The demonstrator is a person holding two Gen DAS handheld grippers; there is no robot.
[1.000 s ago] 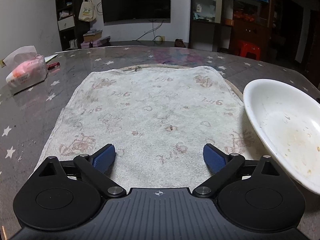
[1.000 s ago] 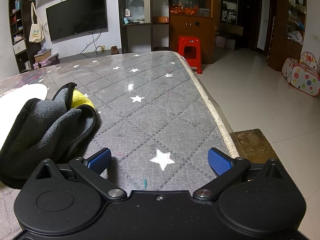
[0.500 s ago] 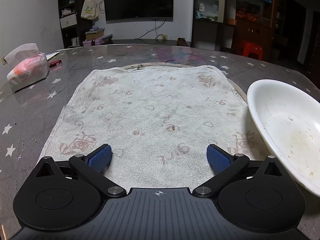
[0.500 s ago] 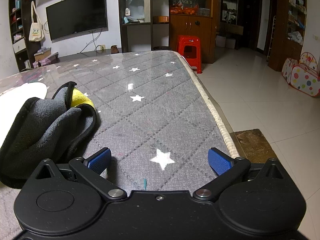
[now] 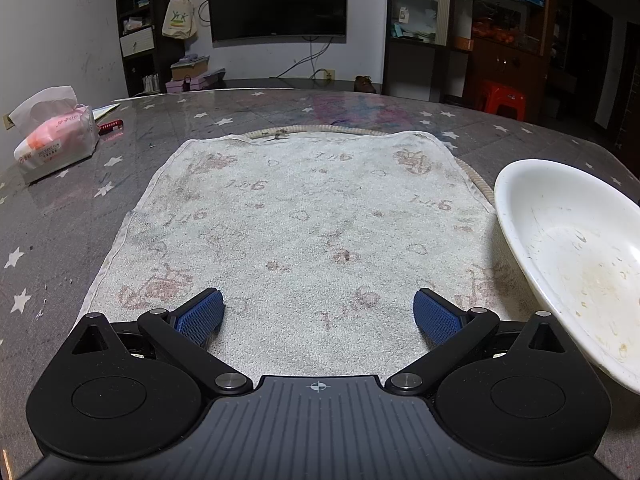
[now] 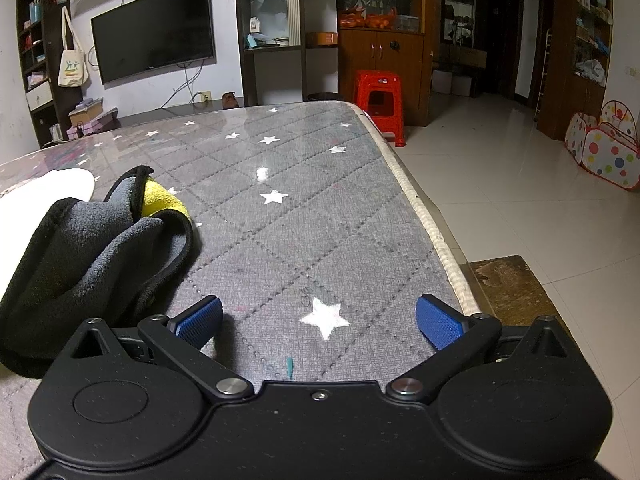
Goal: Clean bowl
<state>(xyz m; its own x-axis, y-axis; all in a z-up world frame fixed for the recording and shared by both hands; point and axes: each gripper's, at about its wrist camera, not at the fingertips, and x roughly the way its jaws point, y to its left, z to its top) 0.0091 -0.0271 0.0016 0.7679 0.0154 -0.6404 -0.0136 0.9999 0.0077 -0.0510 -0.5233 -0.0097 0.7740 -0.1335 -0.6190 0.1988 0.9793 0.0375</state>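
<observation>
Bowl (image 5: 580,264) right of left gripper (image 5: 318,312), on towel (image 5: 304,216); cloth (image 6: 88,256) just left of right gripper (image 6: 320,316), nearer. Jaws spread on both, empty.

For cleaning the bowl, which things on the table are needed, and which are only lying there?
Needed:
- white bowl, with food marks inside
- grey and yellow cloth
- left gripper, open
- right gripper, open

Only lying there:
- stained towel spread on the table
- tissue pack
- red pen
</observation>
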